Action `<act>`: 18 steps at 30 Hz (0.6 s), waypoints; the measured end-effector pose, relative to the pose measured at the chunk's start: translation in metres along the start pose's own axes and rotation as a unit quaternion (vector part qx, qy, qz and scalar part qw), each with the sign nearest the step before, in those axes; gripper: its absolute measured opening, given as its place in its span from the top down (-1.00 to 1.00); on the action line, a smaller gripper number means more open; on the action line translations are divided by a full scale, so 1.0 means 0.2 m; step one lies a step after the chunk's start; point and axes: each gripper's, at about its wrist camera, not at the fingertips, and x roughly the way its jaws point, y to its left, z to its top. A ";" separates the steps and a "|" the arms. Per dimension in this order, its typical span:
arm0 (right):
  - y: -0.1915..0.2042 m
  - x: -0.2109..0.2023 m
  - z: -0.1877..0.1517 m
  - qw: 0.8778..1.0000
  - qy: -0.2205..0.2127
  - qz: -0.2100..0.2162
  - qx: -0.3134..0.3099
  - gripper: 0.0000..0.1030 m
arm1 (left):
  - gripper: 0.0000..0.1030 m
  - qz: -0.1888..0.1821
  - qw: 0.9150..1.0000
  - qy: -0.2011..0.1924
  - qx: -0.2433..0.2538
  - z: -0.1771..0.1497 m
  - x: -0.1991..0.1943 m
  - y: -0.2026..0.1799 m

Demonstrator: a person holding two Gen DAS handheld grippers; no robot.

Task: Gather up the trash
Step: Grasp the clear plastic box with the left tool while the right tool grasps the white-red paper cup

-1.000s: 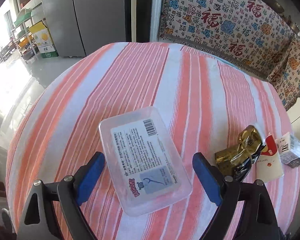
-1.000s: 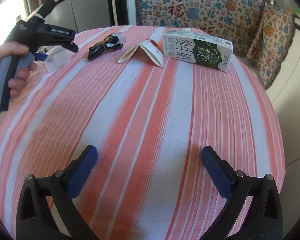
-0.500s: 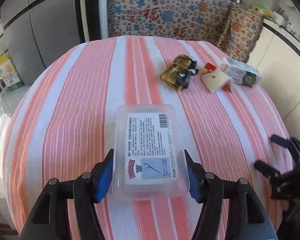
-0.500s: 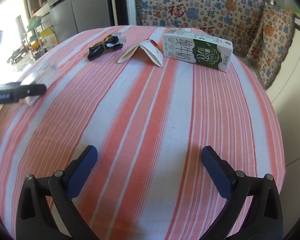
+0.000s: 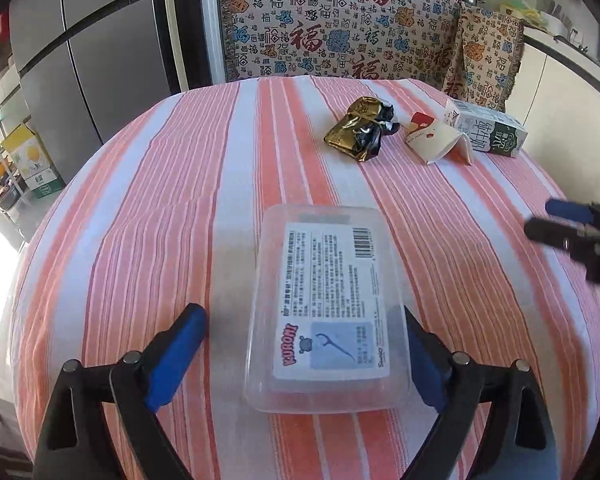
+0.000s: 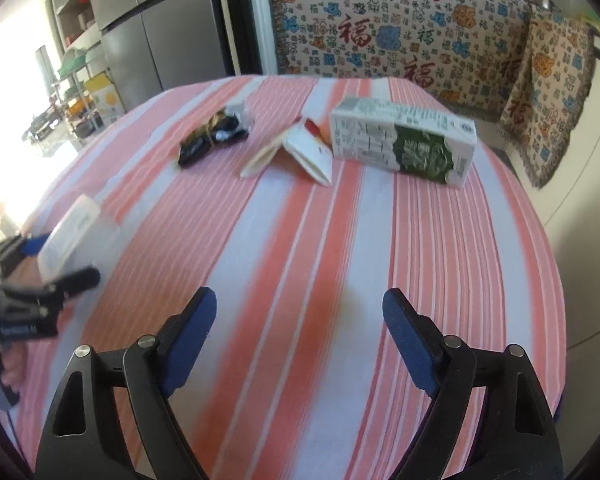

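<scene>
Left gripper point(image 5: 304, 344): just reopened, released, straddling clear rectangular plastic box point(image 5: 324, 312). Right gripper point(image 6: 298, 326): narrowing, empty. Far right: green-white milk carton point(image 6: 404, 140).

The plastic box point(image 5: 326, 312) lay flat on the bench point(image 5: 172, 208), near its front edge. From the left wrist view, the box sat between the fingers of the left hand-held gripper point(image 5: 304, 356); the right finger touched its side and the left finger stood apart. Behind the box and a little to its right lay the crumpled wrapper point(image 5: 360, 130). Right of the wrapper lay the folded card point(image 5: 436, 142), and just beside the card, further right, the milk carton point(image 5: 488, 130) lay on its side. The right hand-held gripper point(image 6: 298, 340) hovered well right of the box. Behind the bench hung a patterned cloth point(image 5: 340, 28).
</scene>
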 end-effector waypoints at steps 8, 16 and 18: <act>0.03 0.35 0.35 0.999 0.022 -0.008 0.032 -0.63 | -0.86 -0.001 1.000 -0.001 -0.002 -0.01 0.00 0.00; 0.04 0.38 0.32 0.999 0.019 -0.022 0.039 0.53 | -0.86 -0.002 1.000 -0.002 -0.002 -0.01 0.01 0.00; 0.06 0.31 0.28 0.999 0.011 -0.021 0.022 0.57 | -0.86 -0.002 1.000 -0.002 -0.003 -0.01 0.01 0.00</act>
